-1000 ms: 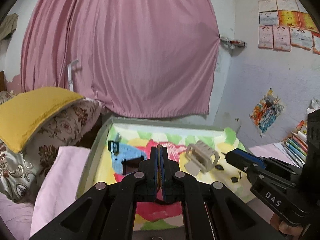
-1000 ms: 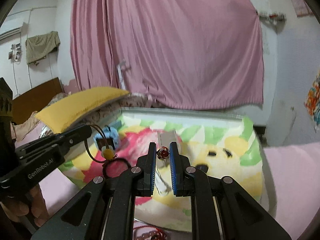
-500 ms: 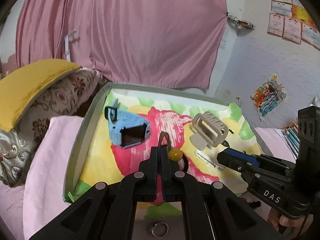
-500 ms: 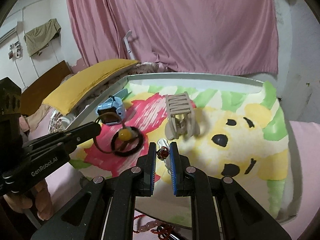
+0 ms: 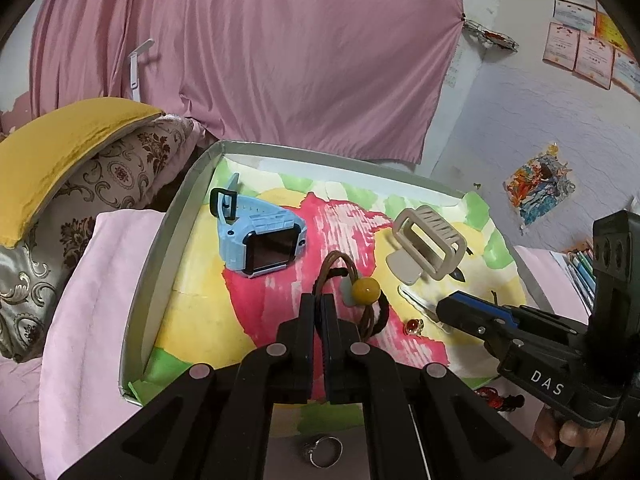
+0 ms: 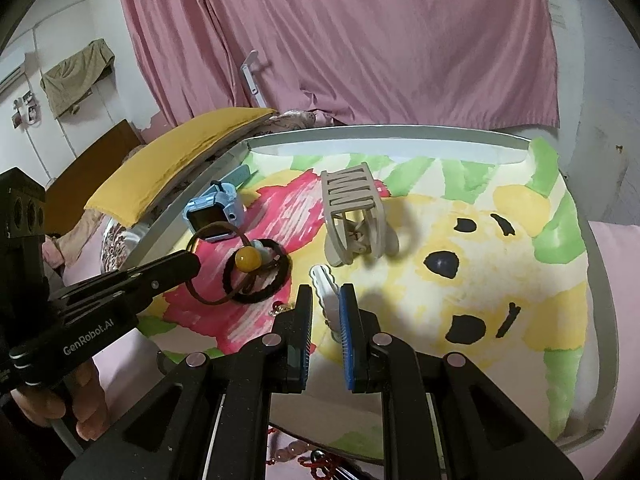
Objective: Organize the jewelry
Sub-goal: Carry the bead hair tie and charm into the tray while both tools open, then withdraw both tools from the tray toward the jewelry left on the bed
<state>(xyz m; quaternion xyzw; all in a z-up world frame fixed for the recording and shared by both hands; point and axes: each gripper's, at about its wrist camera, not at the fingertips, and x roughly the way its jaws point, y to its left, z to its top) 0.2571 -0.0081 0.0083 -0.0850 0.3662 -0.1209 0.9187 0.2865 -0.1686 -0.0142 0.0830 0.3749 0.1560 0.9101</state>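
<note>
A shallow tray (image 5: 144, 256) with a colourful cartoon liner lies on the bed. My left gripper (image 5: 323, 300) is shut on the brown cord of a hair tie with a yellow bead (image 5: 365, 290), which rests on the liner; it also shows in the right wrist view (image 6: 248, 259). My right gripper (image 6: 325, 298) is open and empty, low over the liner above a white hair clip (image 6: 326, 286). A small red-stone ring (image 5: 415, 325) lies on the liner just left of the right gripper (image 5: 448, 306).
In the tray lie a blue smartwatch (image 5: 260, 236) and a beige claw clip (image 5: 430, 244). A silver ring (image 5: 322, 450) and red beads (image 5: 496, 398) lie on the pink sheet in front of the tray. Pillows (image 5: 60, 152) stand at the left.
Both grippers came down toward the tray. The right gripper opened and let go of the red-stone ring, which now lies on the liner. The hair tie now rests on the liner.
</note>
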